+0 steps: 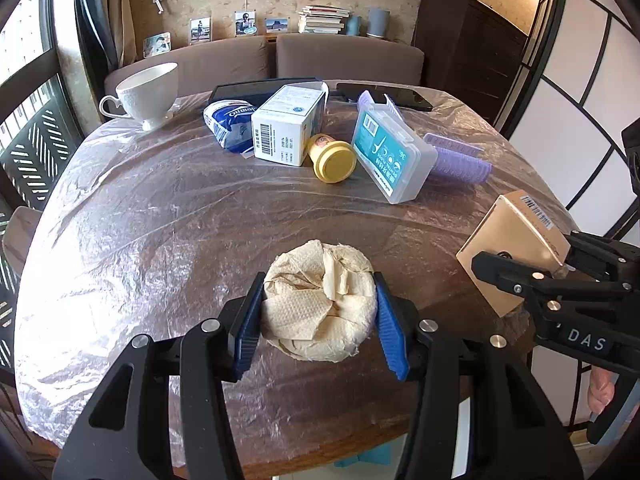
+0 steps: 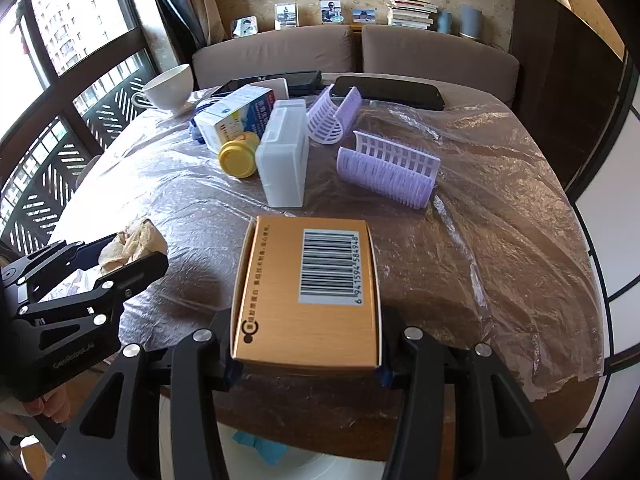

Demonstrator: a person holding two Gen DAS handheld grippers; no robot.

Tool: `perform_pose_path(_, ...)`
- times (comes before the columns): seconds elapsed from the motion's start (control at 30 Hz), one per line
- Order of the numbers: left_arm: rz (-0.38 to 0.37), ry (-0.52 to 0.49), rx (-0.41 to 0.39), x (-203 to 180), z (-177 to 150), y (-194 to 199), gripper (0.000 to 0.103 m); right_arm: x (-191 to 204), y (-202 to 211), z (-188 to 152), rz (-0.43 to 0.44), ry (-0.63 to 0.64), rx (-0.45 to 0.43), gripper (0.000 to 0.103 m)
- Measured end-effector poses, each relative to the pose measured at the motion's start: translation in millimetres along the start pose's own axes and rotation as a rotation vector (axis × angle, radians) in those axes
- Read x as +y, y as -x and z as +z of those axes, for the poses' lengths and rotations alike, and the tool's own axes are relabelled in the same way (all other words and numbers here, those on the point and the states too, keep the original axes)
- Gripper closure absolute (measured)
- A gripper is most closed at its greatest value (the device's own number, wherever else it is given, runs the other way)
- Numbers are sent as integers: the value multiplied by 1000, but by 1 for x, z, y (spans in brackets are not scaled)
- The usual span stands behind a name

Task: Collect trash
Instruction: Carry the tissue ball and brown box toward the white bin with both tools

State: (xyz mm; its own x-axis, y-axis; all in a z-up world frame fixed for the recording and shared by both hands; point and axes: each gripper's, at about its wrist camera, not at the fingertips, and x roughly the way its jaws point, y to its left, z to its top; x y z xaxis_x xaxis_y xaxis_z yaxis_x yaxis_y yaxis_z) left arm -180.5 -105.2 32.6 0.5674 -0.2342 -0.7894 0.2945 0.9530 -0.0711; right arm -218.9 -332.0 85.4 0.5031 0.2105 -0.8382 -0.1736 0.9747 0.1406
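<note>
My left gripper (image 1: 318, 312) is shut on a crumpled wad of beige paper towel (image 1: 316, 300), held over the near part of the plastic-covered round table (image 1: 140, 220). My right gripper (image 2: 306, 354) is shut on a small gold cardboard box (image 2: 308, 292) with a barcode on top, over the table's near edge. The gold box (image 1: 512, 248) and right gripper also show in the left wrist view at right. The paper wad (image 2: 134, 246) and left gripper show at the left of the right wrist view.
At the far side lie a white-and-blue carton (image 1: 286, 124), a yellow-lidded jar (image 1: 334, 158), a clear floss-pick box (image 1: 394, 154), purple hair rollers (image 2: 386, 172), a blue wrapper (image 1: 228, 124), a white teacup (image 1: 148, 94) and dark devices (image 2: 390, 92). A sofa stands behind.
</note>
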Motion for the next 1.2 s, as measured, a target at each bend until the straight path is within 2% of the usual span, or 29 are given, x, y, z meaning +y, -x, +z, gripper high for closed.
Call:
perform_pose_path(0.57,3,-15,15,-6,-19,16,51,9,18,-16,41,52,18,55)
perform_pose_path(1.2,-31,-41,53,-10,-42,32,51,9,27,-41,101,69,89,55)
